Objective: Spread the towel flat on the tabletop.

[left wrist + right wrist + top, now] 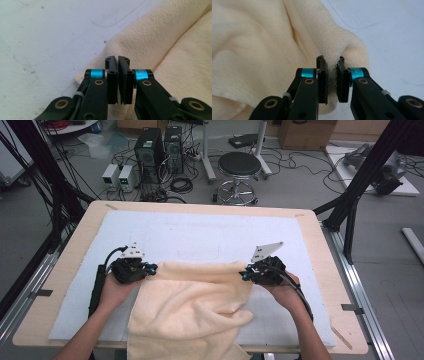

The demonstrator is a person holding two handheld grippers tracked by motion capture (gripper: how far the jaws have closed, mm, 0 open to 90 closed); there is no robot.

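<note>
towel: a cream terry towel [192, 307] lies rumpled in the lower middle of the high view, its far edge stretched between my two grippers, its near part running off the bottom edge of the table.
left gripper: my left gripper [150, 268] sits left of centre in the high view, at the towel's upper left corner.
left fingers: in the left gripper view my pads [113, 75] are pressed together with barely a slit between them; towel edge lies under and behind them, but i cannot tell whether any cloth is caught in the slit.
right gripper: my right gripper [243, 274] sits right of centre in the high view, at the towel's upper right corner.
right fingers: in the right gripper view my pads [322, 77] are clamped on a ridge of towel [262, 50] that bulges up between them.
mat: a white mat [200, 235] covers the wooden table [65, 270]; the towel rests on it.
background: a black stool [239, 167] stands beyond the table, top centre.
</note>
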